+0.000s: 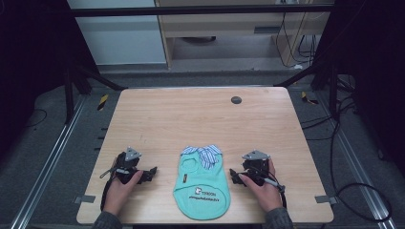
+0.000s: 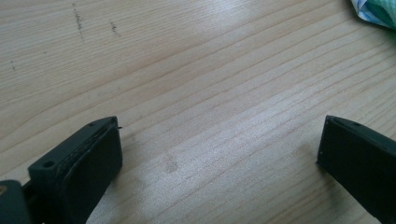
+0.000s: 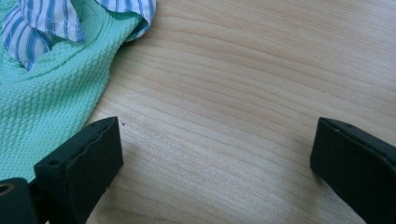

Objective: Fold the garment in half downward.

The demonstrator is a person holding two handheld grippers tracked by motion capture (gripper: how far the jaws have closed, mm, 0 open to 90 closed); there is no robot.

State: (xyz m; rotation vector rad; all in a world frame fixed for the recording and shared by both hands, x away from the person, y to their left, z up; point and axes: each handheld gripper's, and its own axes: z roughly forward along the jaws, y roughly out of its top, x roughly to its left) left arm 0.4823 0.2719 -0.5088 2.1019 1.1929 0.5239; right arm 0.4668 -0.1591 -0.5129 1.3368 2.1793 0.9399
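We've got the little green shirt [image 1: 201,183] lying flat at the table's [image 1: 167,114] near edge, with the left gripper [image 1: 152,172] and right gripper [image 1: 233,174] flanking it, jaws wide, probably ready to grab both sides.

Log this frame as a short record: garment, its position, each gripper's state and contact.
garment: small green shirt with striped collar, lying flat
position: near table edge, between the grippers
left gripper: open, on bare wood, apart from the shirt
right gripper: open, close beside the shirt, holding nothing
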